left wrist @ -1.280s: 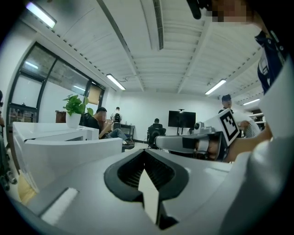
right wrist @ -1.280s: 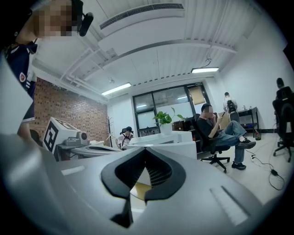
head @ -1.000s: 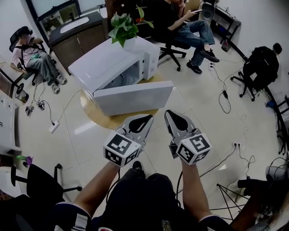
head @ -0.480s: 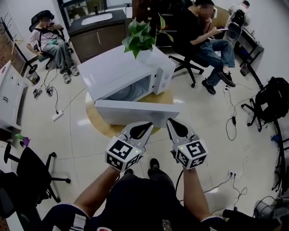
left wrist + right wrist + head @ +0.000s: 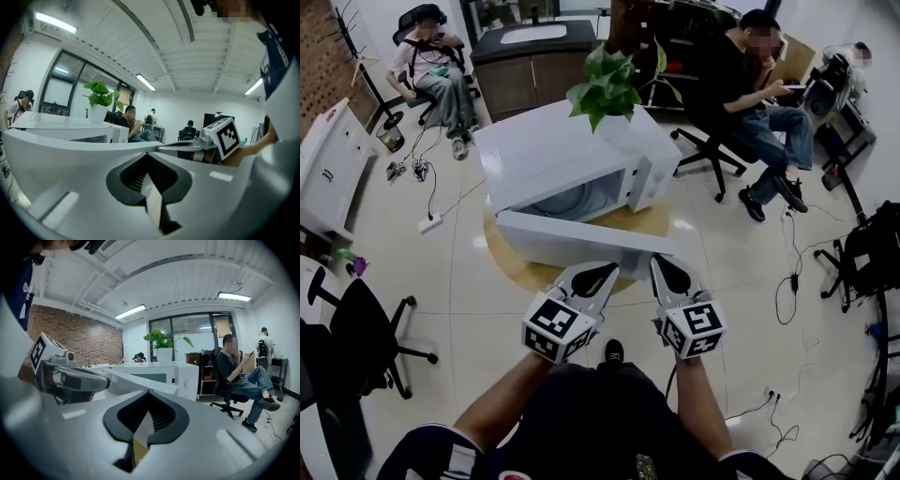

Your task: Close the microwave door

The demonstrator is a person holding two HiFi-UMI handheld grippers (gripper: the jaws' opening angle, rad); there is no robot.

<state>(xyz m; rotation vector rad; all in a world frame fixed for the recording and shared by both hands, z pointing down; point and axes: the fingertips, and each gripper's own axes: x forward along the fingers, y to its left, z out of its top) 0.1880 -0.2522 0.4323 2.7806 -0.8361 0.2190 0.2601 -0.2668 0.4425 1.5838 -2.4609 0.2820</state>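
A white microwave stands on a round wooden table, with a potted plant on top. Its door hangs partly open, hinged at the left, and the cavity shows behind it. My left gripper and right gripper are side by side just in front of the door's outer face; I cannot tell whether they touch it. Both are shut with nothing in them. In the left gripper view the left gripper points at the door's edge. In the right gripper view the right gripper faces the microwave.
A person sits on an office chair at the right behind the microwave, another at the far left. A black chair stands at my left. A dark cabinet is at the back. Cables and a power strip lie on the tiled floor.
The view has swung round the table and the microwave now sits more squarely ahead. Both grippers stay shut, their tips now close against the door's outer face.
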